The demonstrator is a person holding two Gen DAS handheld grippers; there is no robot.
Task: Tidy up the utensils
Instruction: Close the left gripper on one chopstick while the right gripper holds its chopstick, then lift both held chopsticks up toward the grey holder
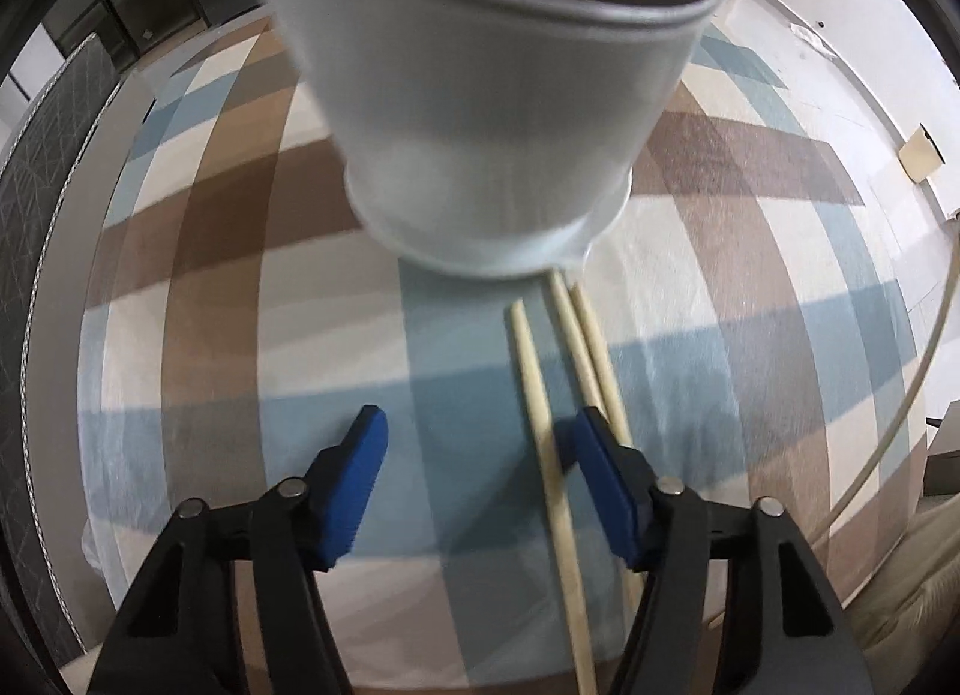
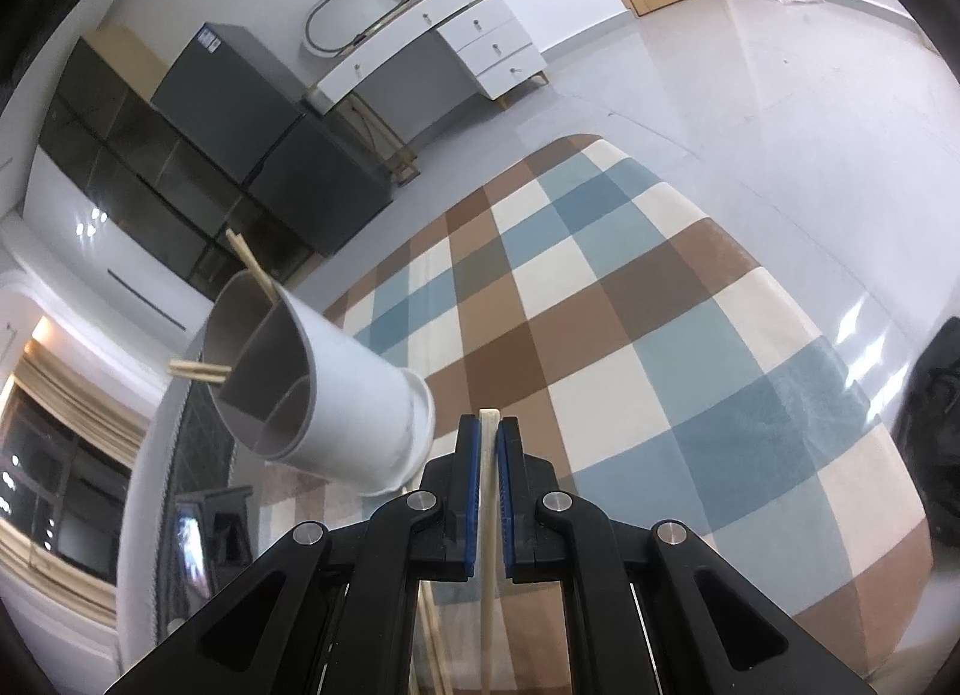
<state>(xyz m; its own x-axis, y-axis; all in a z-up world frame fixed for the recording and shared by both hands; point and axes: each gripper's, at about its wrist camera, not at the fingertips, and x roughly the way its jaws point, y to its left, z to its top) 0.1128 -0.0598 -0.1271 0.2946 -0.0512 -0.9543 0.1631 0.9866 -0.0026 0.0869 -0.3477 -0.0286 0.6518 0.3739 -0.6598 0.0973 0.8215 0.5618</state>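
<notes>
The left hand-held gripper (image 1: 474, 455) hangs wide open over a checked cloth (image 1: 210, 287) of blue, brown and cream squares, its blue pads (image 1: 360, 479) well apart with nothing between them. Ahead of it stands a white holder (image 1: 480, 113), seen close and blurred, with inner walls splitting it into compartments. Three pale chopsticks (image 1: 543, 431) lie on the cloth just short of the holder's base, running lengthwise toward the gripper; one passes between the open fingers close to the right-hand pad, and the other two lie side by side, touching, and slip under that same finger. From the right wrist's view the holder (image 2: 354, 395) sits to the left, tilted in frame so its mouth faces the lens, and chopsticks already stand in it: one (image 2: 249, 263) juts from the upper compartment and a pair (image 2: 198, 370) pokes out over the rim on the left. Further right, the right hand-held gripper (image 2: 489, 443) is clamped on a single chopstick (image 2: 487, 509), which runs straight along the gap between the pads, its squared end showing just past the fingertips. Beneath the fingers another thin stick (image 2: 429, 635) shows faintly; I cannot tell what it rests on. Beyond the checked cloth (image 2: 630, 335) is grey floor (image 2: 780, 113), with a dark cabinet (image 2: 252, 113) and a white desk (image 2: 456, 35) against the wall.
</notes>
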